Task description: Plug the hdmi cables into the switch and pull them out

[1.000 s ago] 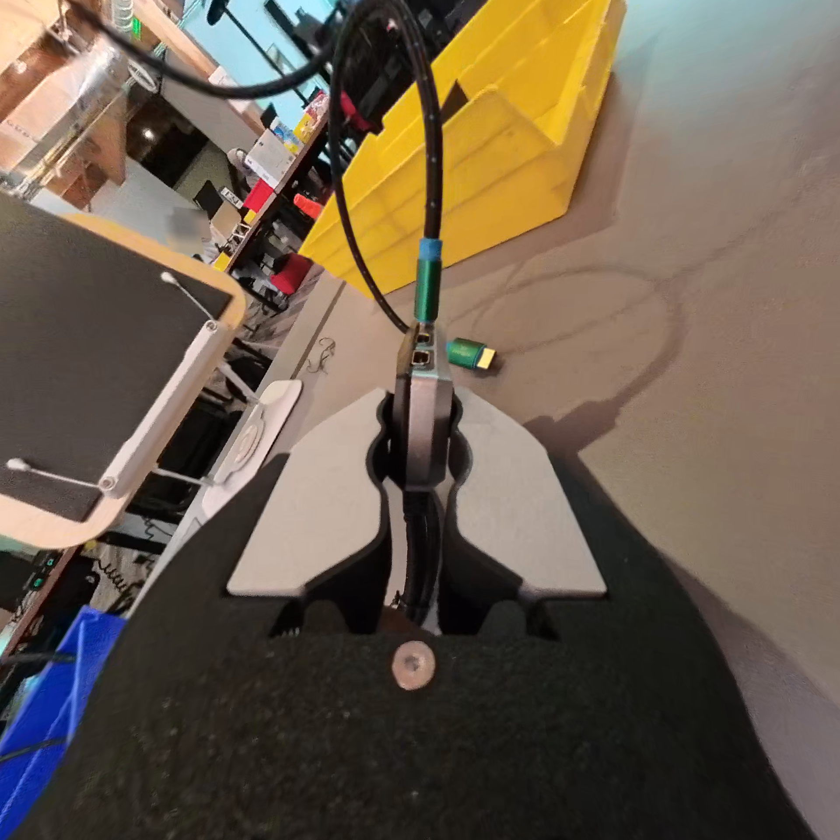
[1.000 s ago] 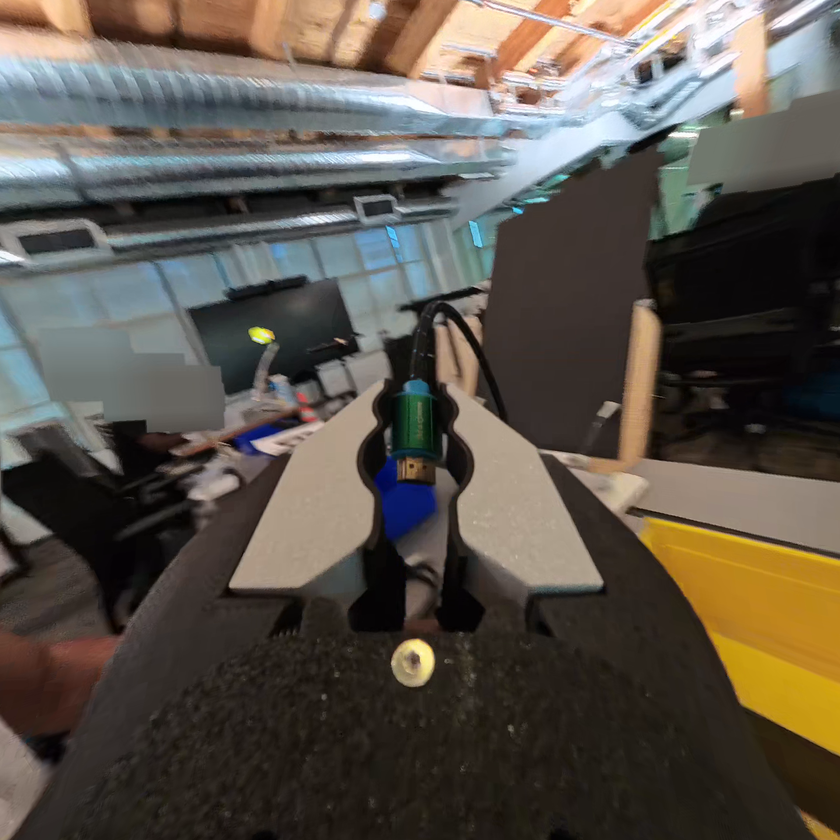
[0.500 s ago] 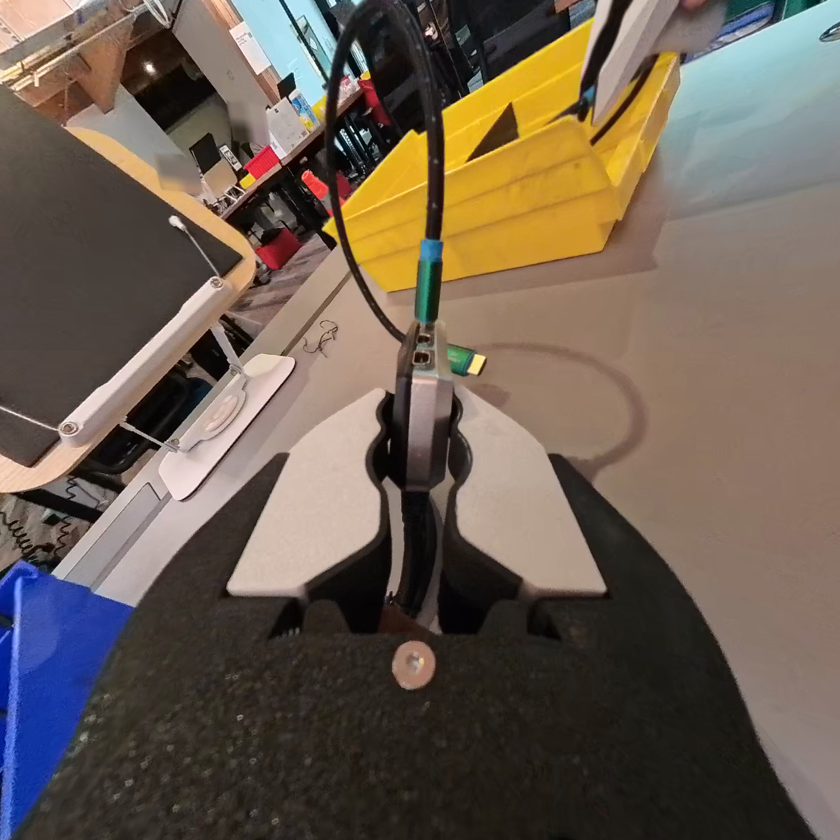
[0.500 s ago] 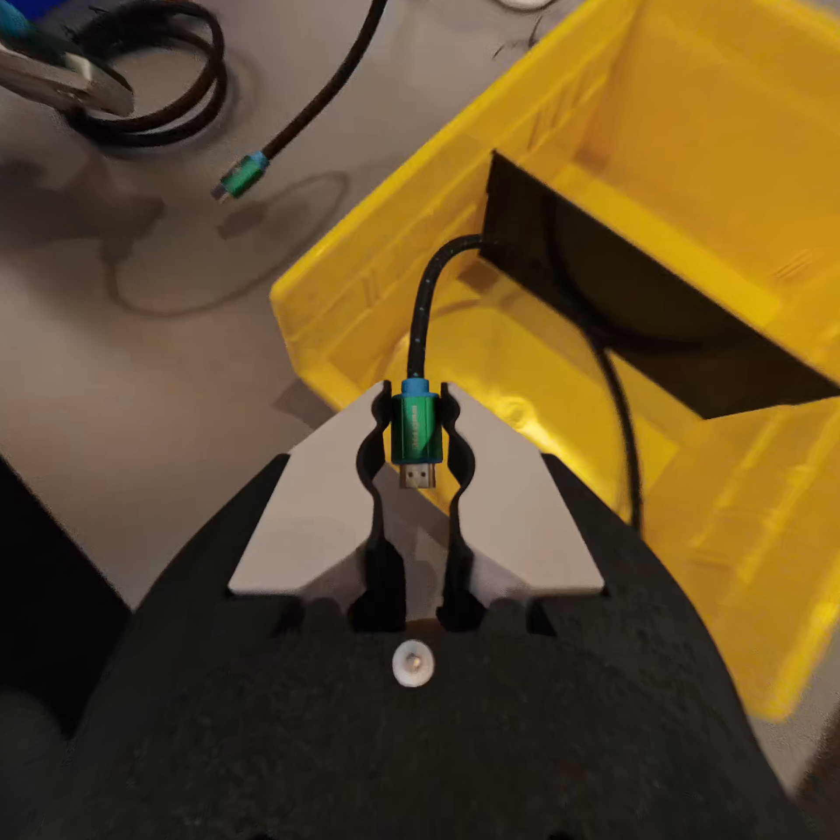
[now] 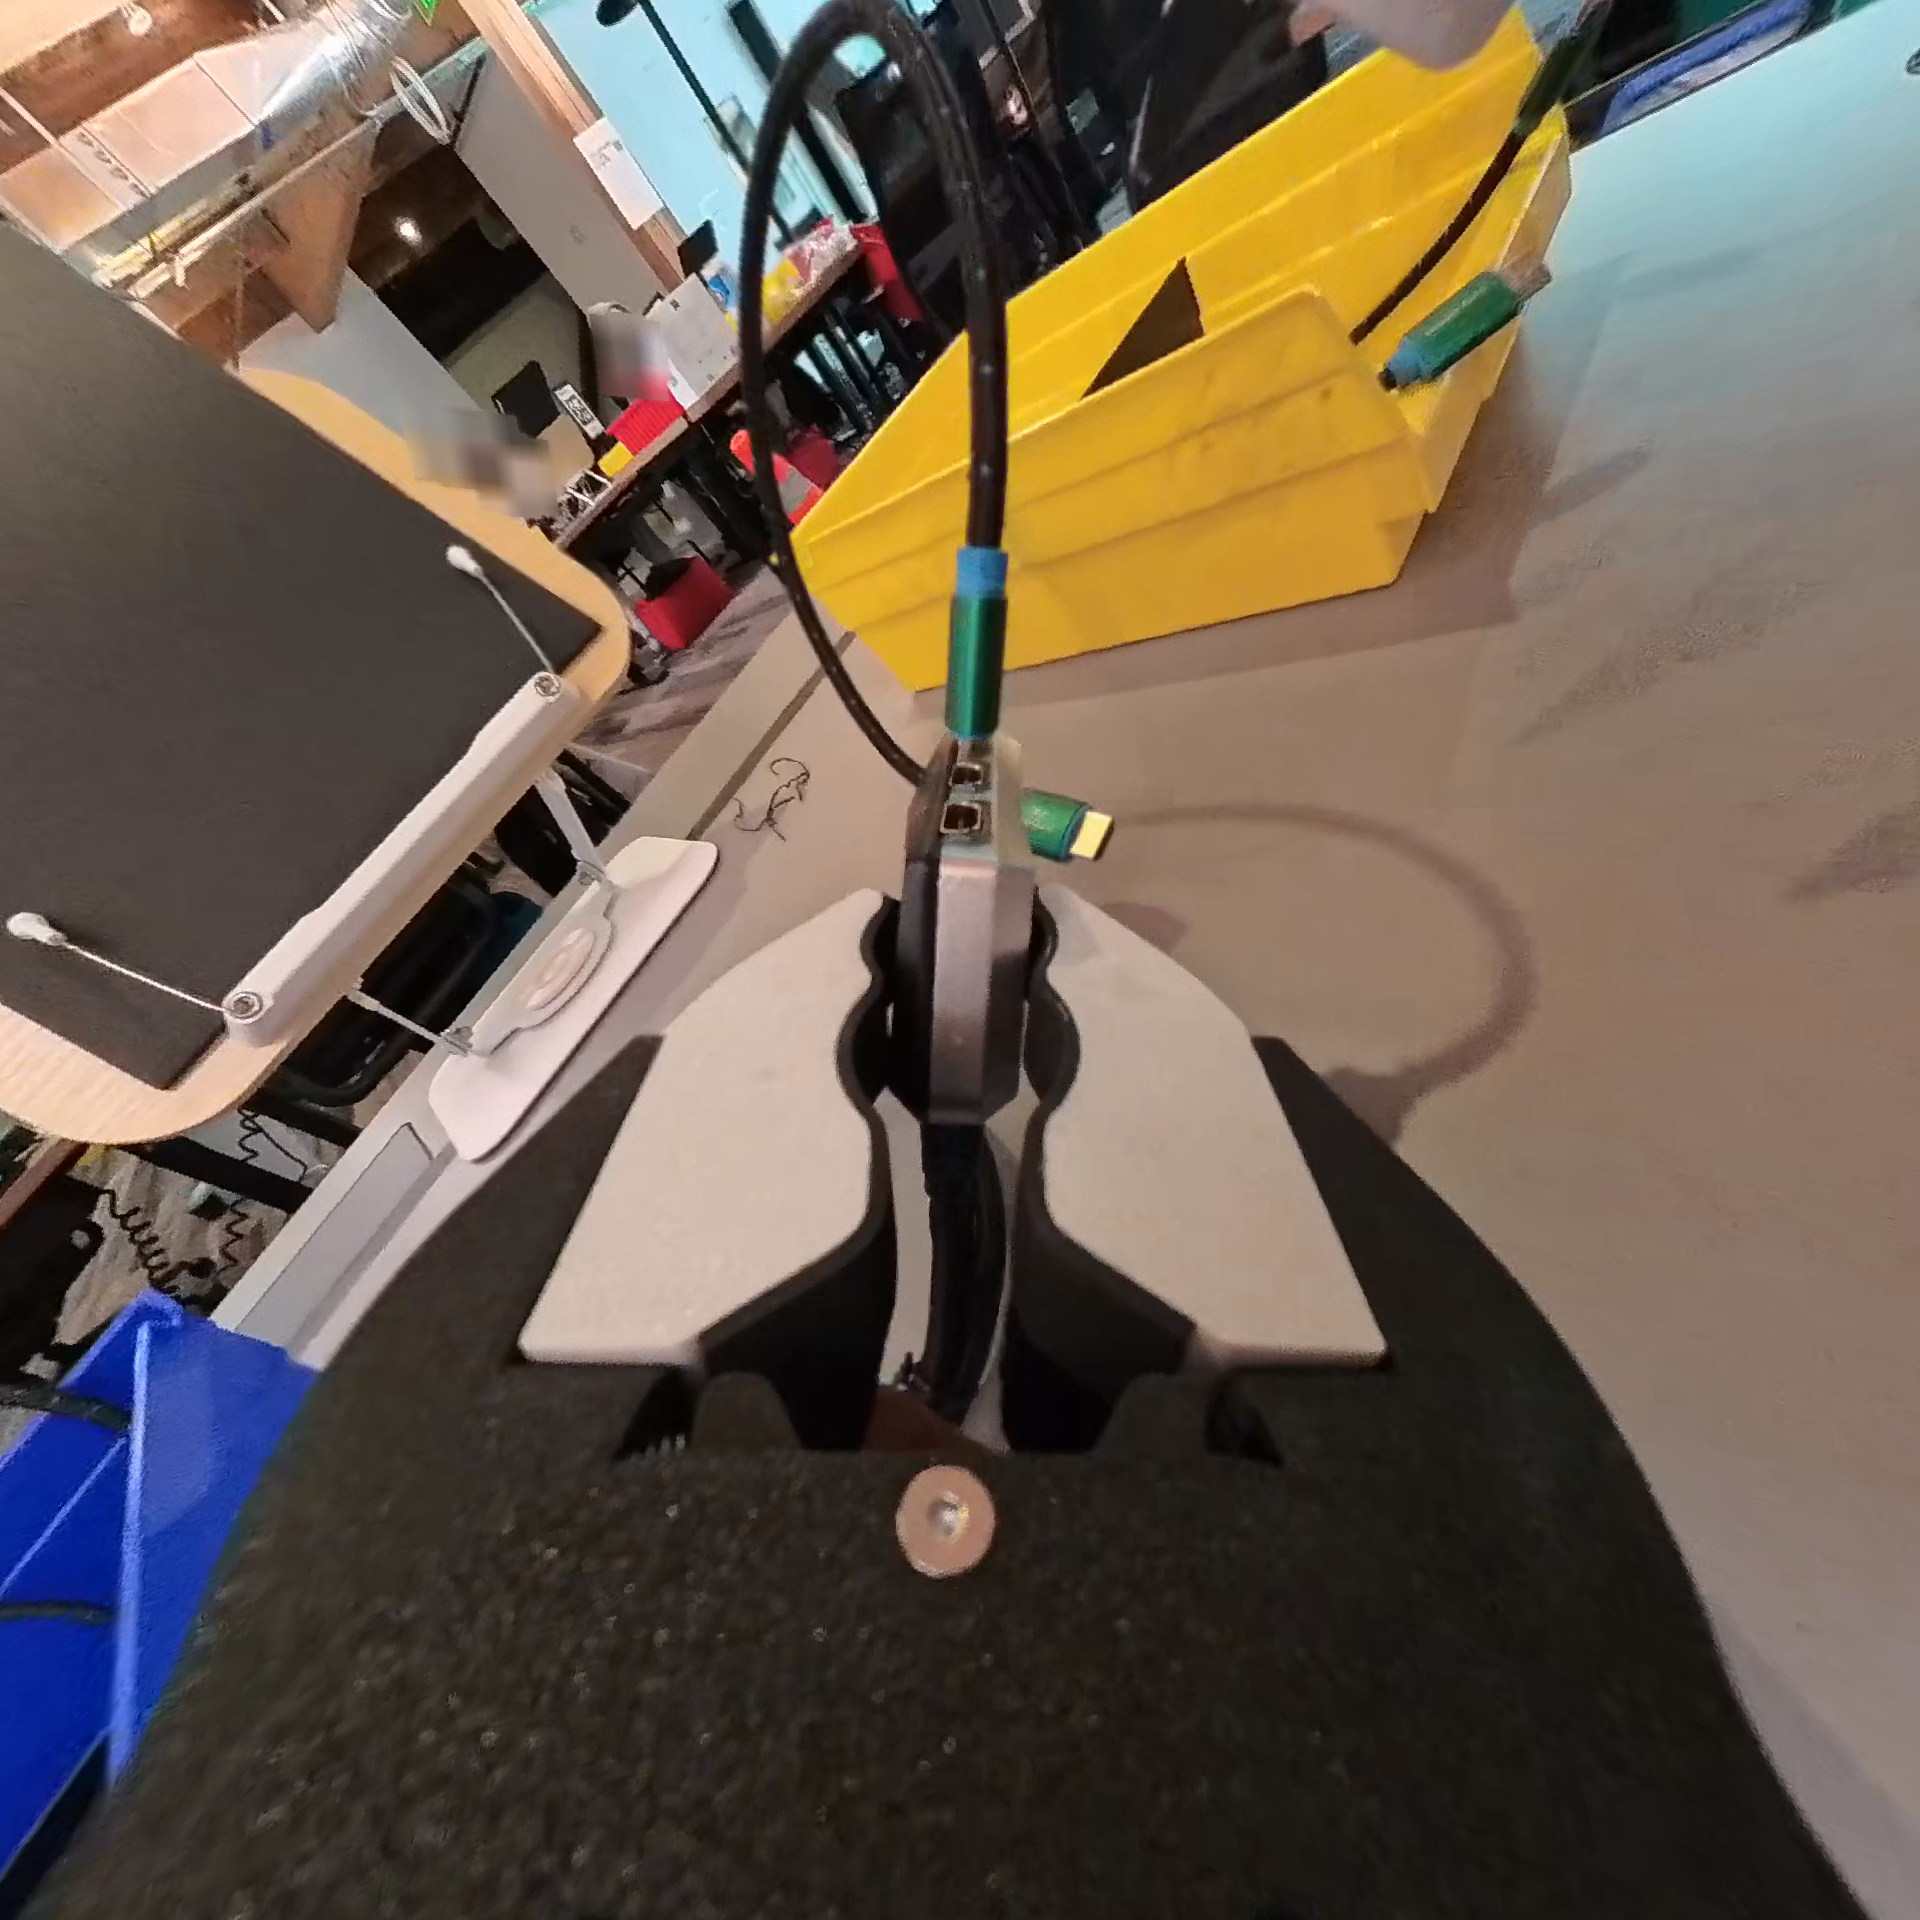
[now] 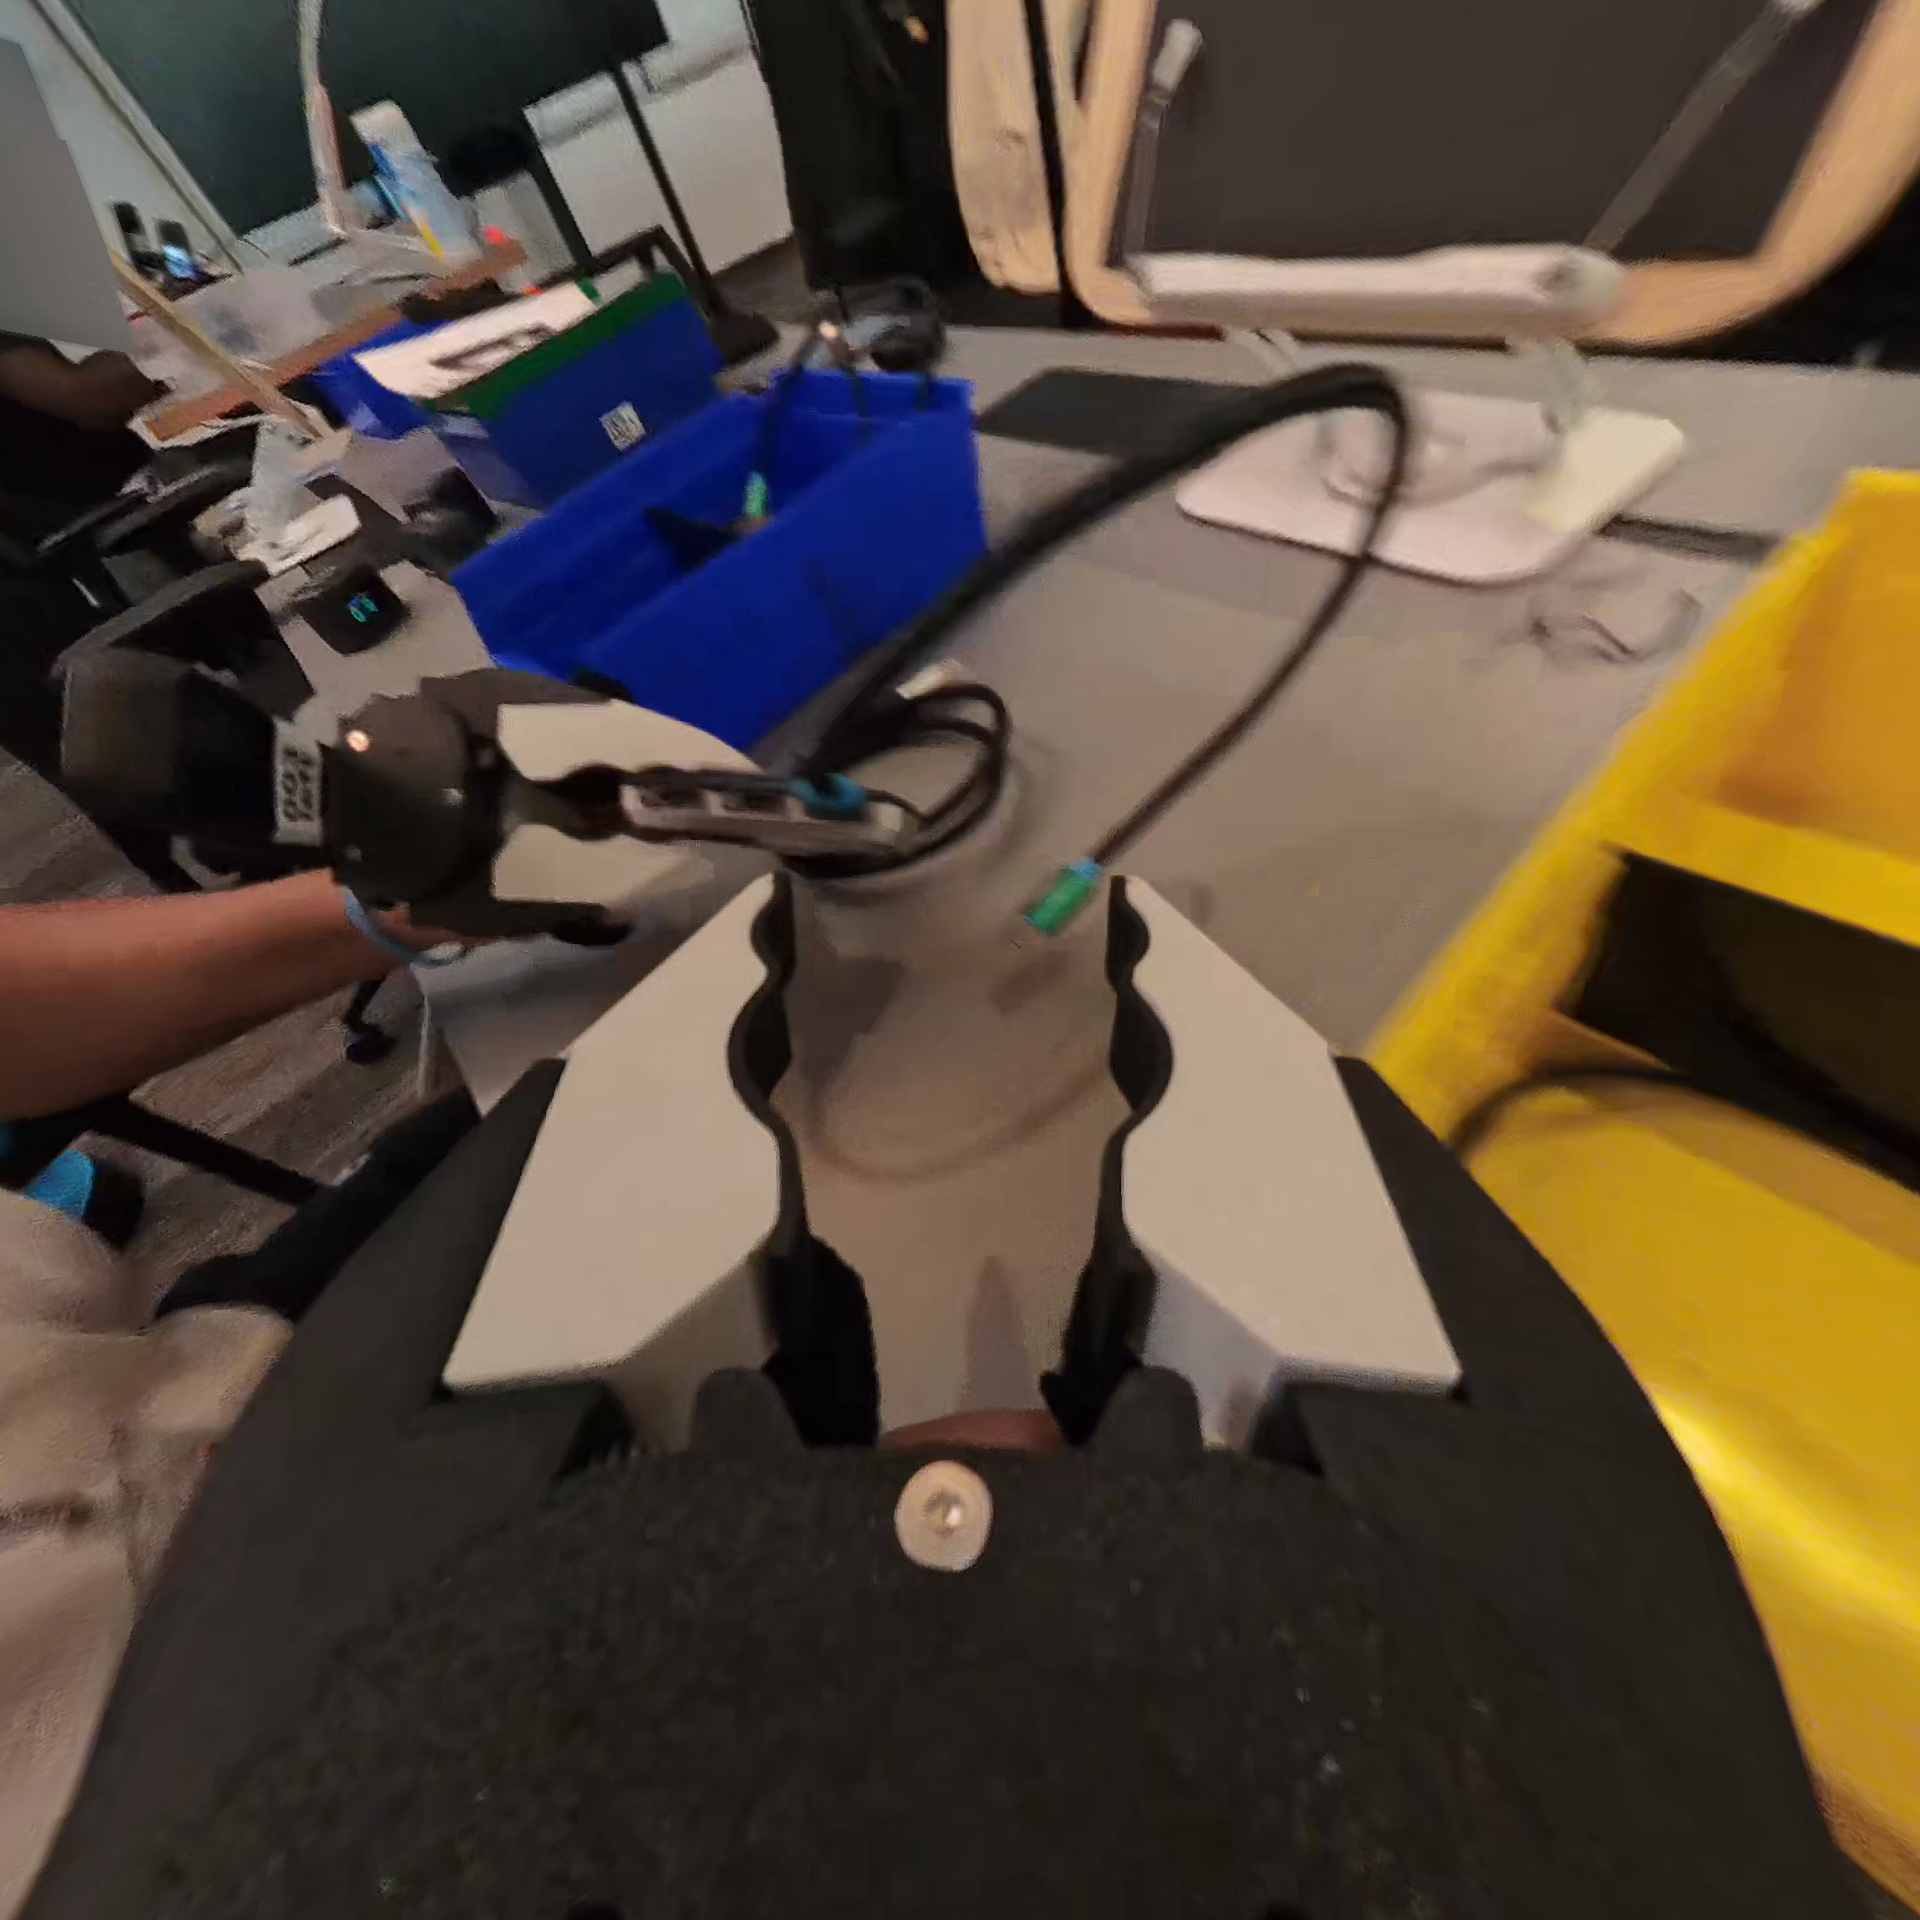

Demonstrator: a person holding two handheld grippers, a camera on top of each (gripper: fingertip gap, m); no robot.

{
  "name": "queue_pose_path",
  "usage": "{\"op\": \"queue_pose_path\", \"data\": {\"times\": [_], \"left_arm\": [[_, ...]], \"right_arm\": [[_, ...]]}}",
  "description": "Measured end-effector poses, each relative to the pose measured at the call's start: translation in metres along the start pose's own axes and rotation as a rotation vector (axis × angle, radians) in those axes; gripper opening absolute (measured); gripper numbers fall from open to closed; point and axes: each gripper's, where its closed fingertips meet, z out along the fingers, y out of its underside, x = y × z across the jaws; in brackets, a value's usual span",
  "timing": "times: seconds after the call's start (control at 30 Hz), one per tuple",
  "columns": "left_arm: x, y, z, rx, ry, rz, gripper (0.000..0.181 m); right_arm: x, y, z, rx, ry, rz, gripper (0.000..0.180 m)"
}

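**Switch held on the left, right fingers released**

In the left wrist view, the left gripper point(image 5: 961, 997) is clenching the grey switch point(image 5: 971, 935) edge-up above the counter point(image 5: 1558, 935). One green plug point(image 5: 977, 665) is sitting in its top port, and its black cable point(image 5: 883, 260) is looping overhead. A second green plug point(image 5: 1060, 826) is lying on the counter behind the switch, before the yellow bin point(image 5: 1195, 499).

In the right wrist view, the right gripper point(image 6: 945, 935) is hanging with fingers point(image 6: 665, 1195) spread wide and holding nothing. A loose green plug point(image 6: 1060, 902) is showing just beyond them. Farther left, the left gripper point(image 6: 582, 790) is holding the switch point(image 6: 758, 816) near the blue bin point(image 6: 748, 582).

Bare table point(image 6: 1299, 790) ahead; yellow bin point(image 6: 1714, 935) blocks right, blue bin point(image 6: 748, 582) far left.
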Motion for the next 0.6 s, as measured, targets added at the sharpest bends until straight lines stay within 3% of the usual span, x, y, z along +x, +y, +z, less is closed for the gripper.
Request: {"op": "queue_pose_path", "data": {"times": [0.1, 0.27, 0.37, 0.6], "left_arm": [[0.001, -0.005, -0.001, 0.014, -0.044, 0.039, 0.021], [0.003, -0.010, -0.004, 0.026, -0.082, 0.029, 0.021], [0.001, -0.013, -0.005, 0.036, -0.089, 0.021, 0.021], [0.004, -0.008, 0.004, -0.016, -0.070, -0.068, 0.022]], "right_arm": [[-0.042, 0.008, 0.052, 0.077, -0.013, -0.016, 0.060], [-0.049, 0.023, 0.097, 0.109, 0.039, 0.040, 0.049], [-0.042, 0.015, 0.095, 0.188, 0.083, 0.049, 0.020], [-0.038, 0.012, 0.090, 0.311, 0.171, 0.016, 0.019]]}}
